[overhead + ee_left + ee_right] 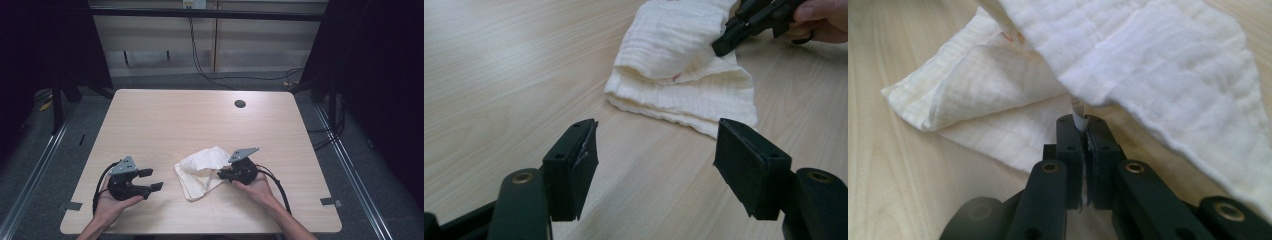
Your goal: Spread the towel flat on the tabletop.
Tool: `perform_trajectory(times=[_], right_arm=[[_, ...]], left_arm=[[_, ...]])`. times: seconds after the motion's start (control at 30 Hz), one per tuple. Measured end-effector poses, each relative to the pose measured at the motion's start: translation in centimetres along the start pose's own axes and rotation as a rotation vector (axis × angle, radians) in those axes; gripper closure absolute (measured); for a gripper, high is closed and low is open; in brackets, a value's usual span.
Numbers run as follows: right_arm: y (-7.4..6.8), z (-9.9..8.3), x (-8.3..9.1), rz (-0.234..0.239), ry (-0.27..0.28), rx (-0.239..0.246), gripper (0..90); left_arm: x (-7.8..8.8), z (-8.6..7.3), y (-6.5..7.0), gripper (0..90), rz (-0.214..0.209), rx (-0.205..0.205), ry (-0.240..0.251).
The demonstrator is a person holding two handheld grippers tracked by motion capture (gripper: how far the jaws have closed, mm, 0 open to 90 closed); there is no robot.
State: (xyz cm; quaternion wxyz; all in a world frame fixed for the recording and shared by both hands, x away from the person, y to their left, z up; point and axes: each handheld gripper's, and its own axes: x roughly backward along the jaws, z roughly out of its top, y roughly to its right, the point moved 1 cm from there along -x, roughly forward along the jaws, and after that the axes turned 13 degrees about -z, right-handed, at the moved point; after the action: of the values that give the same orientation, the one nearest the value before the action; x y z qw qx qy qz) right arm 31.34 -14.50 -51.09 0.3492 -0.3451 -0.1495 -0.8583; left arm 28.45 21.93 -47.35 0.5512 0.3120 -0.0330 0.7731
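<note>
Fingers of the right gripper pinch a thin edge of the white cloth, near-centre on the table. Left gripper spread, idle at near left. Keep the pinch tight, drag the layer low and level so it folds flat.

White cloth, half-folded on table center, one edge lifted.

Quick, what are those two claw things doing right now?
Left gripper: open, holding nothing, short of the cloth.
Right gripper: shut on the cloth, pinching its edge.
</note>
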Motion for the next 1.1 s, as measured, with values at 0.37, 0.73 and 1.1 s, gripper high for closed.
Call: perform_trajectory(times=[0.37, 0.73, 1.1], right_arm=[[-2.2, 0.4, -0.2, 0.069, -0.007, 0.024, 86.5], [-4.0, 0.9, -0.3, 0.086, -0.014, 0.045, 59.2], [-1.3, -1.4, 6.6, -0.013, 0.063, -0.036, 61.4]], left_arm=[[-0.9, 0.6, 0.5, 48.5, -0.031, -0.044, -0.006], [-2.1, 1.3, 2.0, 64.0, -0.088, -0.096, -0.032], [-4.4, 2.7, 2.3, 64.3, -0.085, -0.122, -0.07]])
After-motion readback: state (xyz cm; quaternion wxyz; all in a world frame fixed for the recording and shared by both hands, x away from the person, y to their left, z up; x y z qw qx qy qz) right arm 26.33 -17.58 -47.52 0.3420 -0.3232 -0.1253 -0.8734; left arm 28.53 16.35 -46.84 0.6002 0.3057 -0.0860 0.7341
